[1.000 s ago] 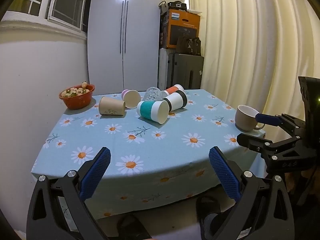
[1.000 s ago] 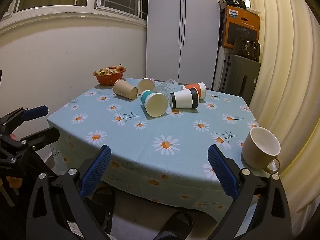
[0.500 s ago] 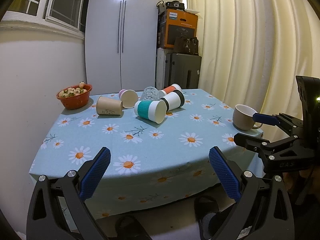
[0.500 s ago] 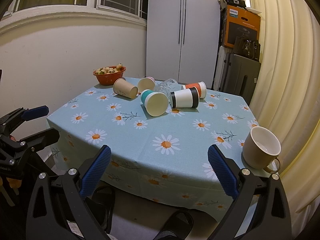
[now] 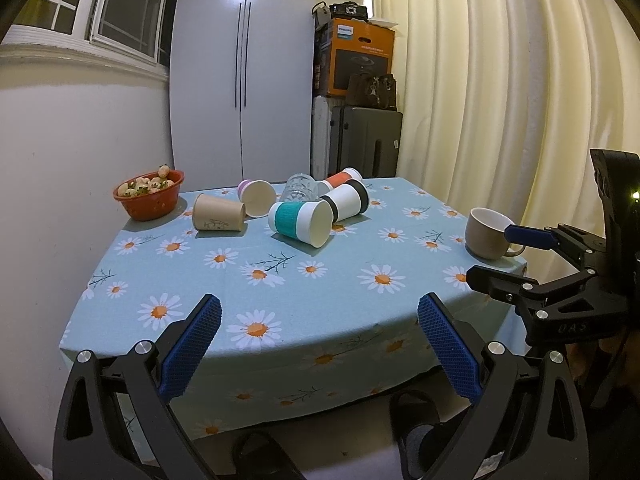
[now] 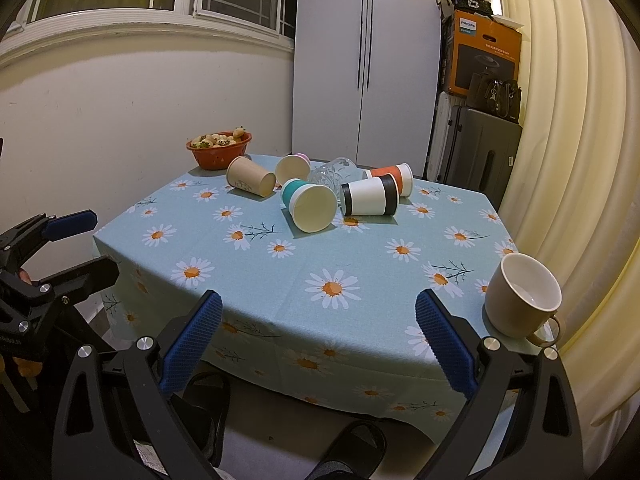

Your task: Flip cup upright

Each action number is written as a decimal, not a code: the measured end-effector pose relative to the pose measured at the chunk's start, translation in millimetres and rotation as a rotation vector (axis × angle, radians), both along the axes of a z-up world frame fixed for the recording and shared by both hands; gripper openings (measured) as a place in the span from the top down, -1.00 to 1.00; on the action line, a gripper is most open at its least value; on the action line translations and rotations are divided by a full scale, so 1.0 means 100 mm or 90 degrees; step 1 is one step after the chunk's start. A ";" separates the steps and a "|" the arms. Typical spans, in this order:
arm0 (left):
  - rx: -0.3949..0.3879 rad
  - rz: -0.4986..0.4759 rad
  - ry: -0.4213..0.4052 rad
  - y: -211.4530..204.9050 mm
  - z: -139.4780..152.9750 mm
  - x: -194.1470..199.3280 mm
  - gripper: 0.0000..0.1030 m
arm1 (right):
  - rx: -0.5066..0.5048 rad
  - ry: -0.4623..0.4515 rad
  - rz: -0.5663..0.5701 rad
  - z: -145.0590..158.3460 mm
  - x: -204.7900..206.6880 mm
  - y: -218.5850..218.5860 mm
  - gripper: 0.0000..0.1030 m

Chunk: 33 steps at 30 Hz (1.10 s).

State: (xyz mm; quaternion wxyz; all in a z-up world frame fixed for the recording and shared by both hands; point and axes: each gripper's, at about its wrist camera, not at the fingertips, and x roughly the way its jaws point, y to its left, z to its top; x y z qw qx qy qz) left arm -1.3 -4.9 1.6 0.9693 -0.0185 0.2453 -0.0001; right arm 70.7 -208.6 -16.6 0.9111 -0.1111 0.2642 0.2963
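both grippers, left gripper [image 5: 319, 348] and right gripper [image 6: 319, 346], gape empty short of toppled teal cup [image 5: 301, 223]

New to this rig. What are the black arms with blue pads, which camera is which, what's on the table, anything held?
No robot here: a person holds one hand-held gripper in each hand, each with a fisheye camera looking along its fingers. The left wrist view shows the left hand-held gripper in front and the right hand-held gripper at its side; the right wrist view mirrors that. Both are open and hold nothing. On the daisy tablecloth lie tipped cups, including a teal-sleeved cup, a black-banded cup and a clear glass. An orange bowl and an upright beige mug stand apart.
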 end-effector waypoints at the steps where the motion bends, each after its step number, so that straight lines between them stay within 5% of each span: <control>1: 0.000 0.000 0.000 0.00 0.00 0.00 -0.87 | 0.000 0.000 0.000 0.00 0.00 0.00 -0.87; 33: -0.007 -0.009 0.004 0.01 0.01 0.00 -0.87 | -0.008 0.006 0.004 -0.03 0.00 0.02 -0.87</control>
